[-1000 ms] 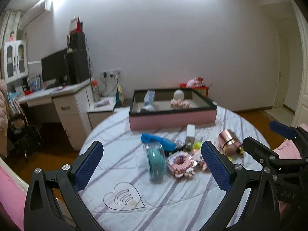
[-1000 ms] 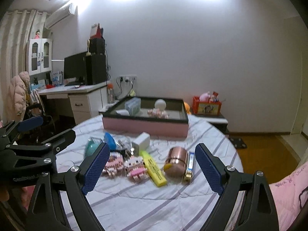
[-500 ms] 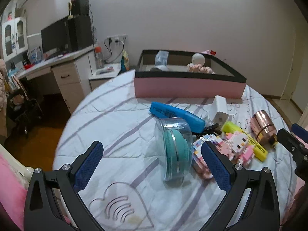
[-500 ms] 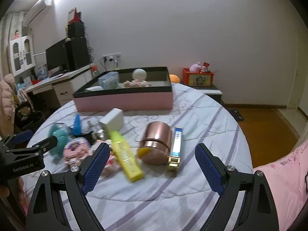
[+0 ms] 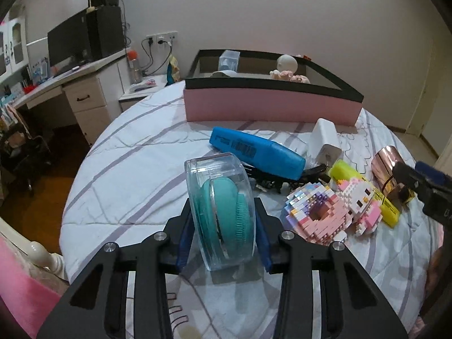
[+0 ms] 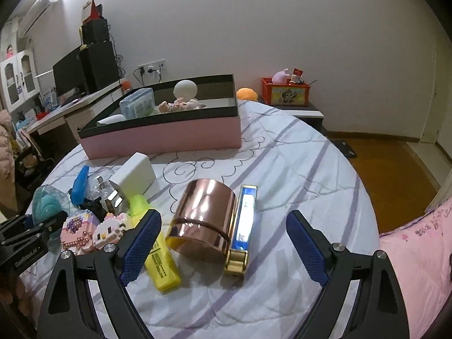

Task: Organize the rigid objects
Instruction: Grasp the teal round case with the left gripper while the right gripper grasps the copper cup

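My left gripper point(image 5: 223, 237) is shut on a clear plastic case holding a teal brush point(image 5: 223, 212), which stands on the table; the case also shows in the right wrist view point(image 6: 46, 203). My right gripper point(image 6: 223, 243) is open, its pads on either side of a shiny copper cylinder point(image 6: 203, 220) and a gold-edged blue box point(image 6: 243, 223). A pink tray with a black rim point(image 6: 163, 138) sits at the back with several items inside. A blue highlighter point(image 5: 254, 149), white charger point(image 5: 325, 141), yellow highlighter point(image 6: 161, 260) and pink brick figures point(image 5: 325, 212) lie between.
The round table has a white striped cloth point(image 6: 296, 169). A desk with a monitor point(image 5: 73, 39) stands at the left. A red box point(image 6: 285, 93) sits on a low stand behind the table. A pink cushion point(image 6: 418, 243) lies at the right edge.
Both grippers have come down toward the table. My left gripper has closed on the clear case with the teal brush. My right gripper has moved in around the copper cylinder.
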Tool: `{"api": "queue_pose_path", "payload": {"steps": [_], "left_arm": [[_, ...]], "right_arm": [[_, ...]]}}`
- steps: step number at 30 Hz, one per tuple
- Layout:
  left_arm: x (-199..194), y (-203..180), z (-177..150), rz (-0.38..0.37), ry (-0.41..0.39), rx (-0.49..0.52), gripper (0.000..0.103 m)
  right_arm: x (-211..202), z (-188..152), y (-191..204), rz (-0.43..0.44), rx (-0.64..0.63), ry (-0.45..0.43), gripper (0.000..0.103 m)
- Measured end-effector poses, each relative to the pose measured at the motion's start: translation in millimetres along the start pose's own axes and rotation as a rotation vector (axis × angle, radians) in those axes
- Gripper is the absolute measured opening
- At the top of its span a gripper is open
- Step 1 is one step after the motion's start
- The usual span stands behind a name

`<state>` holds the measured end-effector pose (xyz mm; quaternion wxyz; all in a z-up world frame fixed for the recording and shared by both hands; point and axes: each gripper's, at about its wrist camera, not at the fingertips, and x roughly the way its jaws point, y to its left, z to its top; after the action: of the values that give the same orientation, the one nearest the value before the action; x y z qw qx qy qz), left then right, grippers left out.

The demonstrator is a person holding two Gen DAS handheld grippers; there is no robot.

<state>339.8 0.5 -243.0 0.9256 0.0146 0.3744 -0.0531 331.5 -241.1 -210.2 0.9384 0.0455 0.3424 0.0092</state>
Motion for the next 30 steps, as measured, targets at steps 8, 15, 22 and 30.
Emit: {"api": "queue_pose_path", "payload": {"steps": [8, 15, 22, 30], "left_arm": [[-4.7, 2.4, 1.5, 0.008, 0.000, 0.020, 0.039], [-0.5, 2.9, 2.5, -0.004, 0.003, 0.022, 0.039], [11.6, 5.0, 0.8, -0.023, 0.038, 0.017, 0.039], [-7.3, 7.4, 6.8, -0.022, -0.005, 0.014, 0.037]], "right_arm": [[14.3, 6.8, 18.7, 0.009, -0.059, 0.049, 0.050], [31.0, 9.2, 25.5, 0.028, -0.055, 0.117, 0.048], [39.3, 10.7, 33.4, 0.020, -0.092, 0.150, 0.048], [24.4, 9.8, 34.9, 0.039, -0.090, 0.090, 0.048]]}}
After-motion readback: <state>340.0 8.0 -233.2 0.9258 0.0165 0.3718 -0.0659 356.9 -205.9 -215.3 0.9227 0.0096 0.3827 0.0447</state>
